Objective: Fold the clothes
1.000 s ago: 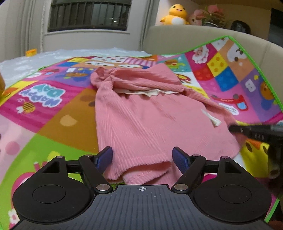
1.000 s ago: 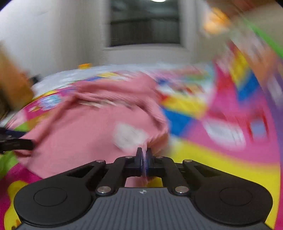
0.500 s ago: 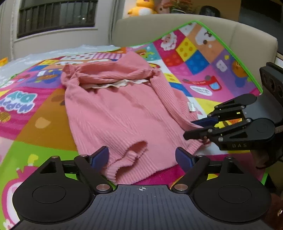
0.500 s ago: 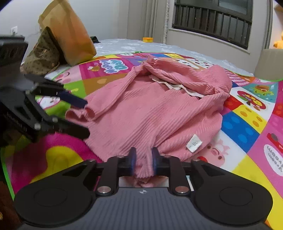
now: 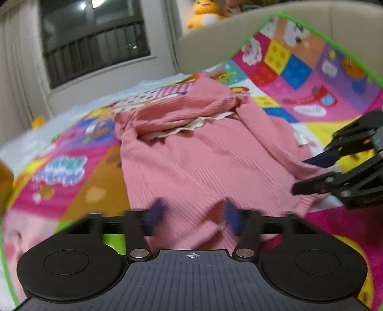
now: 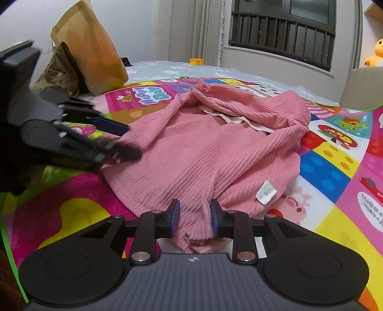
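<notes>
A pink ribbed sweater (image 5: pixel 203 153) lies spread on a colourful play mat (image 5: pixel 71 167), cream lace collar at the far end. My left gripper (image 5: pixel 194 215) is open, its blurred blue pads on either side of a bunched fold of the near hem. In the right wrist view the sweater (image 6: pixel 203 148) shows a white size label (image 6: pixel 265 192). My right gripper (image 6: pixel 195 215) is open a little, with the sweater's lower corner lying loose between its fingers. Each gripper shows in the other's view: the right gripper (image 5: pixel 304 174) at the sweater's right edge, the left gripper (image 6: pixel 129 141) at its left edge.
A brown paper bag (image 6: pixel 91 47) and a dotted cloth bag (image 6: pixel 59 71) stand beyond the mat's (image 6: pixel 335 167) left side. A beige sofa back (image 5: pixel 239 40) with a yellow plush toy (image 5: pixel 203 12) rises at the far right. A barred window is behind.
My right gripper, shut on the sweater a second ago, has spread its fingers. My left gripper's fingers have drawn closer together around the hem. The sweater has come to rest flatter.
</notes>
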Available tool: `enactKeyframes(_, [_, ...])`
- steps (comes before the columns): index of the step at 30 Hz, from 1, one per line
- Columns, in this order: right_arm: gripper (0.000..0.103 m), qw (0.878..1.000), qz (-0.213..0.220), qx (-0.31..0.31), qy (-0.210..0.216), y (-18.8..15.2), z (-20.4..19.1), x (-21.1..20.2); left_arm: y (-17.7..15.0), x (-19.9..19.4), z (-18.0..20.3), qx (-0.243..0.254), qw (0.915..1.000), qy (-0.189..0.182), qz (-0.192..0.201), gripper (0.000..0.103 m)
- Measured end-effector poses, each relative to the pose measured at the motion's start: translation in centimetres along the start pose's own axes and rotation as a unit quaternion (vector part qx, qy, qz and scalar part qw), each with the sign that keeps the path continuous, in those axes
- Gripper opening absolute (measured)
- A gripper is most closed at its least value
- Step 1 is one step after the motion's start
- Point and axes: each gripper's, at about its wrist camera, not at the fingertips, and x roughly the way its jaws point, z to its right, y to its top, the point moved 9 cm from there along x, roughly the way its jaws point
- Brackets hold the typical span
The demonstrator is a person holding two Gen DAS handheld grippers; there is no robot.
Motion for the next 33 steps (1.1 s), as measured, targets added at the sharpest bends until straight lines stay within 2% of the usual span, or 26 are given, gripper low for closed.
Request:
enactKeyframes(1, [0.027, 1.0, 0.001, 0.001, -0.001, 0.0, 0.0, -0.1, 0.4, 0.4, -0.1, 0.003, 1.0, 0.001, -0.001, 0.02])
enactKeyframes(4, [0.027, 1.0, 0.003, -0.002, -0.006, -0.1, -0.1, -0.2, 1.6, 0.8, -0.5, -0.028, 0.999, -0.033, 0.0, 0.012])
enactKeyframes(7, [0.028, 1.0, 0.003, -0.018, -0.013, -0.2, -0.4, -0.4, 1.4, 0.2, 1.2, -0.057, 0.9924, -0.109, -0.01, 0.011])
enactKeyframes(10, [0.03, 0.999, -0.001, -0.04, -0.017, -0.1, -0.7, -0.4, -0.3, 0.3, 3.2, -0.062, 0.9852, -0.156, -0.034, 0.011])
enactKeyframes(13, [0.037, 0.998, -0.005, -0.056, -0.016, 0.0, -0.9, -0.5, -0.8, -0.6, 3.3, -0.075, 0.9835, -0.164, -0.023, 0.012])
enactKeyframes(15, [0.039, 0.998, -0.005, -0.06, -0.018, -0.1, -1.0, -0.5, -0.3, -1.8, 2.6, -0.081, 0.9858, -0.147, -0.001, 0.023])
enactKeyframes(17, [0.04, 0.998, -0.004, -0.055, -0.019, -0.3, -0.9, -0.5, 0.1, -2.8, 1.7, -0.063, 0.9925, -0.101, 0.026, 0.064])
enactKeyframes(20, [0.041, 0.999, -0.001, -0.046, -0.019, -0.4, -0.9, -0.5, 0.4, -3.0, 0.7, -0.026, 0.9986, -0.026, 0.038, 0.069])
enactKeyframes(22, [0.041, 0.999, 0.0, -0.042, -0.019, -0.3, -0.9, -0.4, 0.1, -2.2, 0.6, -0.019, 0.9995, -0.015, 0.022, 0.071])
enactKeyframes(27, [0.042, 0.999, 0.004, -0.031, -0.021, -0.5, -0.8, -0.5, -0.2, 0.4, 1.4, 0.01, 0.9998, -0.018, 0.007, 0.074])
enactKeyframes(28, [0.042, 0.999, 0.005, -0.029, -0.021, -0.5, -0.7, -0.5, -0.2, 0.9, 1.4, 0.015, 0.9997, -0.017, 0.005, 0.072])
enactKeyframes(30, [0.043, 0.999, 0.007, -0.026, -0.021, -0.5, -0.7, -0.6, 0.8, 1.6, -0.4, 0.004, 1.0, 0.004, 0.004, 0.037])
enactKeyframes(31, [0.043, 0.999, 0.008, -0.024, -0.022, -0.6, -0.7, -0.6, 1.3, 1.5, -1.0, -0.01, 0.9999, -0.003, 0.006, 0.011])
enactKeyframes(33, [0.043, 0.999, 0.009, -0.023, -0.022, -0.6, -0.7, -0.7, 2.3, 1.3, -2.3, -0.036, 0.9992, -0.016, 0.009, 0.009])
